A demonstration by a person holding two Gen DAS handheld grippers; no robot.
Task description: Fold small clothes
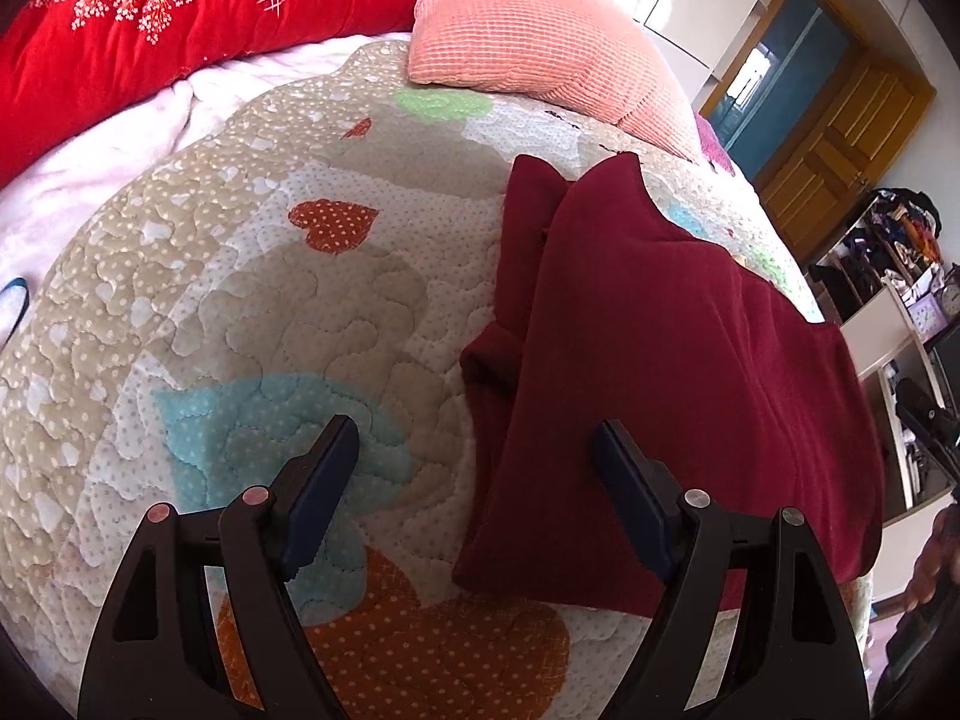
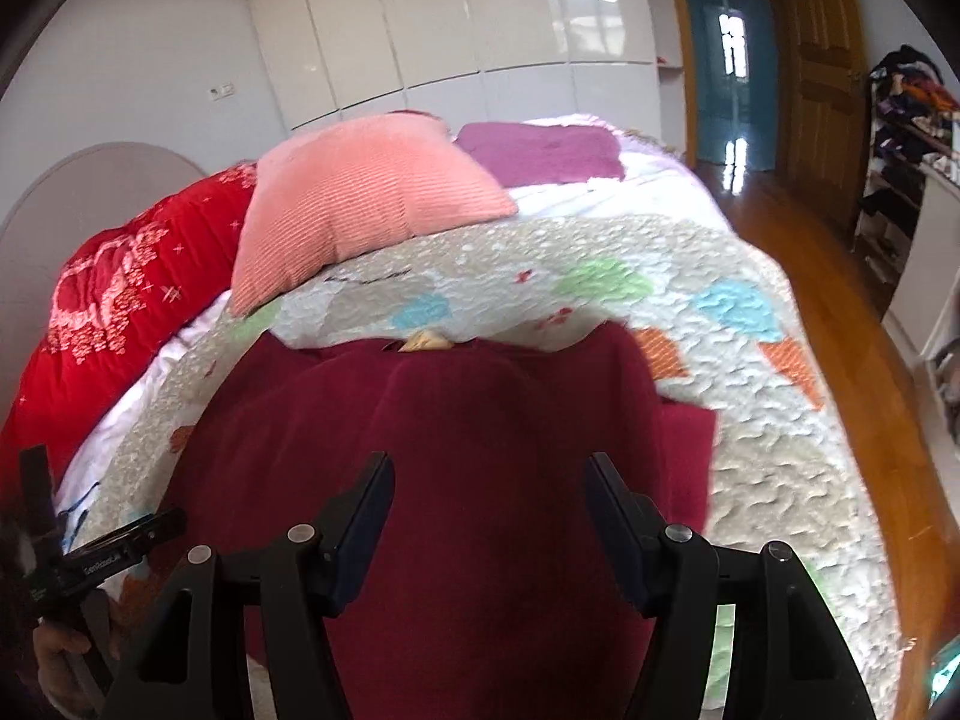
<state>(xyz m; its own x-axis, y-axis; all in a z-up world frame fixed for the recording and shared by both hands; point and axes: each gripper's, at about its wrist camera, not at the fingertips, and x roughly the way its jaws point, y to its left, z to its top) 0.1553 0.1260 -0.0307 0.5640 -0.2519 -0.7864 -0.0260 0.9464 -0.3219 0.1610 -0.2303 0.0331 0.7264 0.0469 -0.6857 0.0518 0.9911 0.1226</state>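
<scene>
Both hand-held grippers, left hand-held gripper [image 1: 474, 450] and right hand-held gripper [image 2: 489, 480], hang released above the maroon garment [image 1: 660, 360]; next fold should align edges squarely, away from the pink pillow [image 1: 540, 30].

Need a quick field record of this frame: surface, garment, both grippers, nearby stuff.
surface: bed with patchwork quilt
garment: dark red garment, lying partly folded on the quilt, one sleeve tucked along its side
left gripper: open, nothing between the fingers, over the garment's near edge
right gripper: open, above the garment, not gripping it
nearby: pink pillow, red blanket, purple cloth behind the pillow
fold status: not finished
</scene>
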